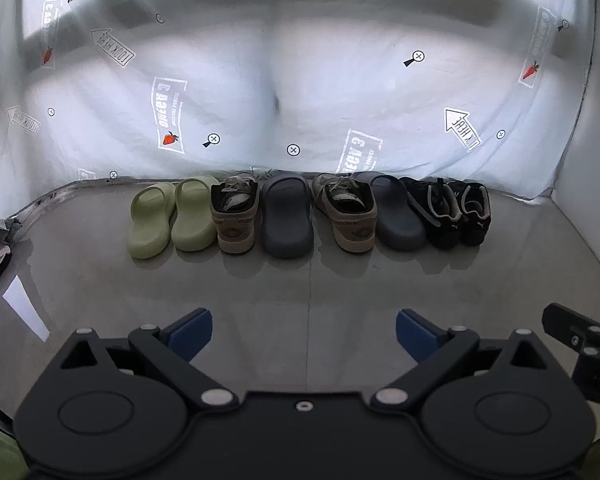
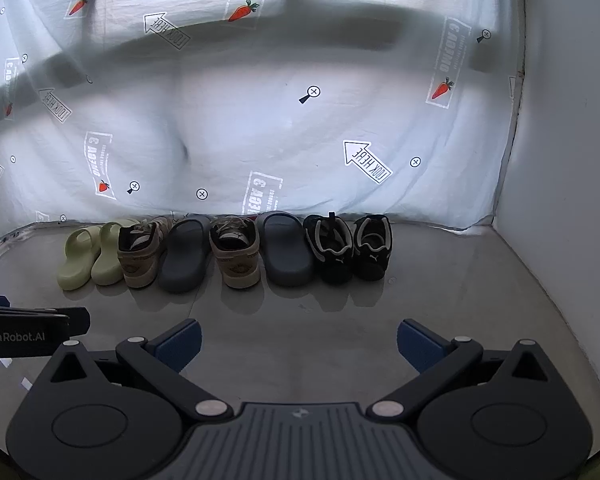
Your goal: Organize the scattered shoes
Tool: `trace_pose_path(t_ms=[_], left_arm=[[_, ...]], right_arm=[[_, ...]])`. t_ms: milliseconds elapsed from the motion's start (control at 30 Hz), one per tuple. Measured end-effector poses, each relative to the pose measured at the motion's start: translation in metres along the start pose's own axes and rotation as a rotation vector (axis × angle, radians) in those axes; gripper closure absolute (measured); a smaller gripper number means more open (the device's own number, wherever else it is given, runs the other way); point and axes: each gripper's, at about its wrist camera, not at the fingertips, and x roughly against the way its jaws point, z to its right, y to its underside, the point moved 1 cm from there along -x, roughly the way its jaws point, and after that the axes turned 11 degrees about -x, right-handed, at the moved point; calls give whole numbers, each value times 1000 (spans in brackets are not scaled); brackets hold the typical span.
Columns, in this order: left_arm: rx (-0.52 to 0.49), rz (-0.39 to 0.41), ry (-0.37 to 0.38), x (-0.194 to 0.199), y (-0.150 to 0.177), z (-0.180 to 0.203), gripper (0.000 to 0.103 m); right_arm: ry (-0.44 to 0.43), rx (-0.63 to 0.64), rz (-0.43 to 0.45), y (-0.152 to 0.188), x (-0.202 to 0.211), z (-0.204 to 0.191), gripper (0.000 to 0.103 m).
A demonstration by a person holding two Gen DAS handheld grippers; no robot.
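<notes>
Several shoes stand in a row against the back curtain, heels toward me. From the left: two pale green slides [image 1: 172, 216] [image 2: 92, 254], a tan sneaker [image 1: 236, 216] [image 2: 140, 256], a dark grey slide [image 1: 287, 218] [image 2: 184, 256], a second tan sneaker [image 1: 346, 214] [image 2: 236, 254], a second grey slide [image 1: 396, 214] [image 2: 286, 252], and two black sneakers [image 1: 454, 212] [image 2: 350, 246]. My left gripper [image 1: 304, 334] hangs open well in front of the row, holding nothing. My right gripper [image 2: 299, 344] is open too, equally far back, nothing between its blue pads [image 2: 180, 344].
A printed translucent curtain [image 1: 300, 92] closes the back. A white wall [image 2: 560, 160] stands at the right. The glossy grey floor [image 2: 300, 312] stretches between grippers and shoes. The right gripper's edge [image 1: 580, 336] shows in the left view; the left gripper's body [image 2: 24, 332] shows in the right view.
</notes>
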Motion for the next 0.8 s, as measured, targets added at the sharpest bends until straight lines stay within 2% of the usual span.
trace_pose_path(t_ms=[167, 800], left_arm=[[-16, -5, 4, -3, 3, 10, 4], [-17, -2, 25, -6, 5, 8, 4]], right_arm=[[0, 1, 0, -1, 0, -4, 0], [5, -4, -2, -9, -5, -3, 0]])
